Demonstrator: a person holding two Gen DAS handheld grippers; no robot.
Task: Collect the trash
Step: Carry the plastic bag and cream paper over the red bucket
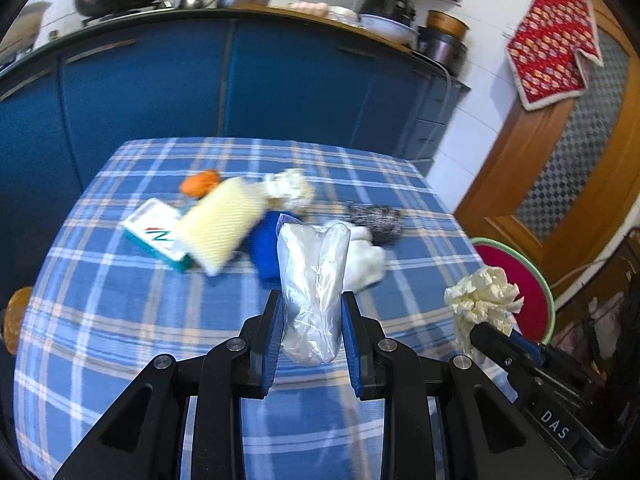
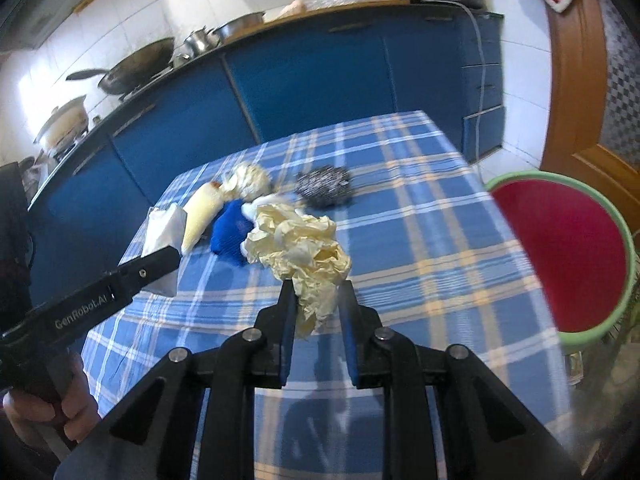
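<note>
**Both grippers loaded, bin waiting off the worktop's right edge**

Nearest you, your left gripper [image 1: 312, 320] is clamped on a clear crumpled plastic bag [image 1: 312, 276], which stands upright between the blue pads. Your right gripper [image 2: 316, 300] is pinched on the lower tail of a wad of cream crumpled paper [image 2: 300, 244]; most of the wad bulges above the fingertips, so the hold looks thin and a sharp swing could shake it loose. In the left wrist view that same wad sits at about 3 o'clock, hanging past the worktop's right edge.

Both pieces appear lifted off the blue plaid worktop [image 1: 120, 320], which suggests the carry stage of collecting trash.

Farther out, toward 12 o'clock, the rest of the litter lies bunched in the middle of the cloth: a blue cloth lump [image 2: 230, 228], a pale yellow ribbed sponge [image 1: 218, 224], a teal-and-white carton [image 1: 156, 232], something orange [image 1: 200, 184], another crumpled paper ball [image 2: 248, 180] and a dark steel-wool scourer [image 2: 324, 186]. The near half of the cloth is bare, so you have open room to turn there.

At 3 o'clock in the right wrist view, below the worktop's right edge, stands a red bin with a green rim [image 2: 560, 248], mouth open. It is probably where both loads go. The route runs over the right edge, with a wooden door [image 2: 576, 92] beyond.

At the far end, blue cabinets [image 1: 280, 80] carry pans.
</note>
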